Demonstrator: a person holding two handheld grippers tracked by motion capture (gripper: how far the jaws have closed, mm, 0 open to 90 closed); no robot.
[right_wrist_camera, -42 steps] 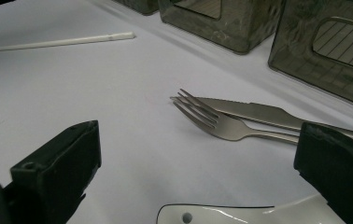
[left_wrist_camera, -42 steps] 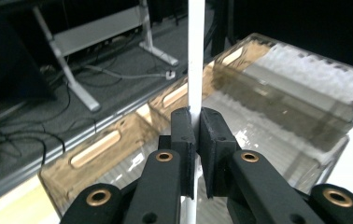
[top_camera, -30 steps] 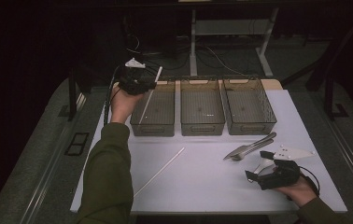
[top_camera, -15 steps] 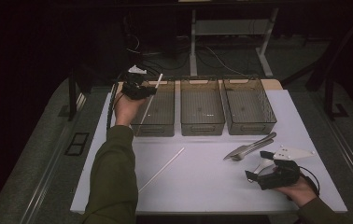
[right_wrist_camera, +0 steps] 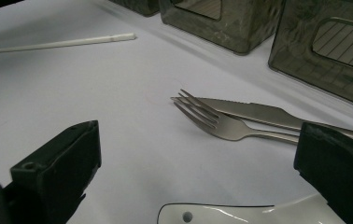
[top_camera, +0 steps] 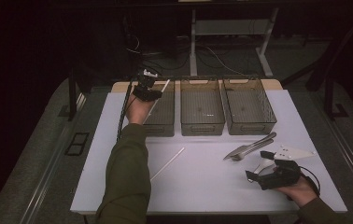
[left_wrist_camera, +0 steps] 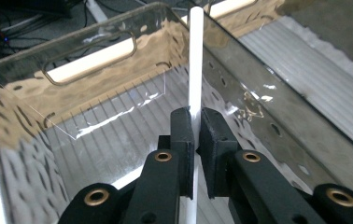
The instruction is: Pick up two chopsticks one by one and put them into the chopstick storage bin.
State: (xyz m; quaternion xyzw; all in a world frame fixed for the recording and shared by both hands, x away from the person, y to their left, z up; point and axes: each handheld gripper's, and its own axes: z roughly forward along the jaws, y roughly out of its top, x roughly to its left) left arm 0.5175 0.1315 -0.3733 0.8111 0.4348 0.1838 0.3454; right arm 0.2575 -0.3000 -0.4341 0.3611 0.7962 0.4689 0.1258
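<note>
Left gripper (top_camera: 147, 88) is hanging over the leftmost bin (top_camera: 163, 119) with a white chopstick (left_wrist_camera: 194, 60) pinched in its fingers (left_wrist_camera: 182, 135).

The stick is thin, plain white and straight, and it's poking up past the fingers toward the bin's far wall; all three bins are smoky see-through plastic with cut-out handles, sitting side by side at the back of the white desk (top_camera: 198, 182). A second white chopstick (top_camera: 167, 163) is lying loose on the desk. Right gripper (top_camera: 264, 169) is sitting low near the front right with its fingers spread wide and gripping nothing, right by a metal fork (right_wrist_camera: 226, 125), a knife (right_wrist_camera: 258, 112) and a white spoon (right_wrist_camera: 240, 214).
</note>
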